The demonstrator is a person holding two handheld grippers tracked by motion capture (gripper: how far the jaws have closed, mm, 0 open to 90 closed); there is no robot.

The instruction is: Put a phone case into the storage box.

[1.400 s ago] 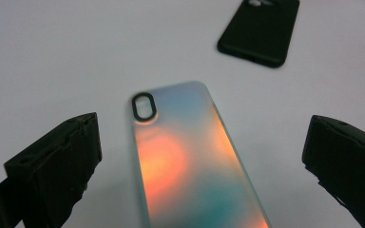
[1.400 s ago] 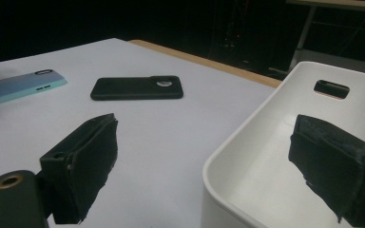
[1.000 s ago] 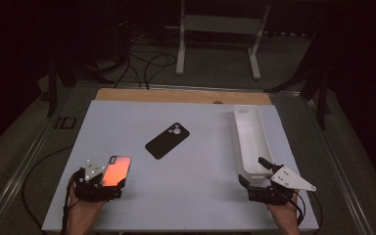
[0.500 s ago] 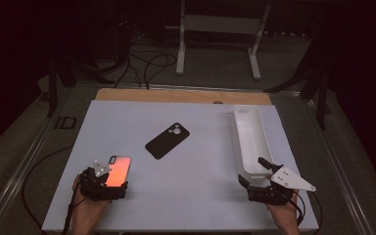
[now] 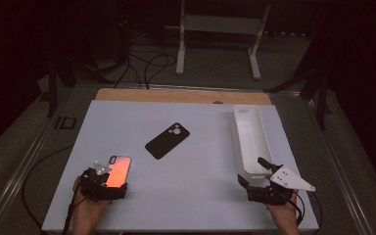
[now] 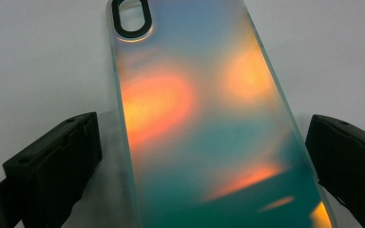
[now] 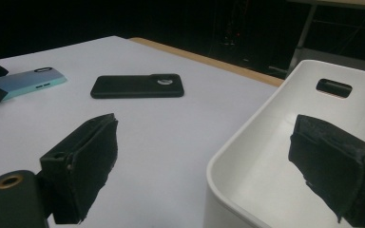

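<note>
An iridescent orange-teal phone case lies flat at the table's front left. My left gripper is open at its near end. In the left gripper view the case lies between the two black jaws, with a gap on each side. A black phone case lies camera side up at mid-table. My right gripper is open at the near end of a long white tray. In the right gripper view its jaws straddle the tray's near wall, one outside over the table, one inside.
The white table has a wooden strip along its far edge. Beyond it, on the dark floor, are cables and a metal stand. In the right gripper view the black case and the iridescent case lie to the left.
My left gripper has edged slightly to the right, closer in behind the iridescent case. The right gripper and both cases have stayed put.
</note>
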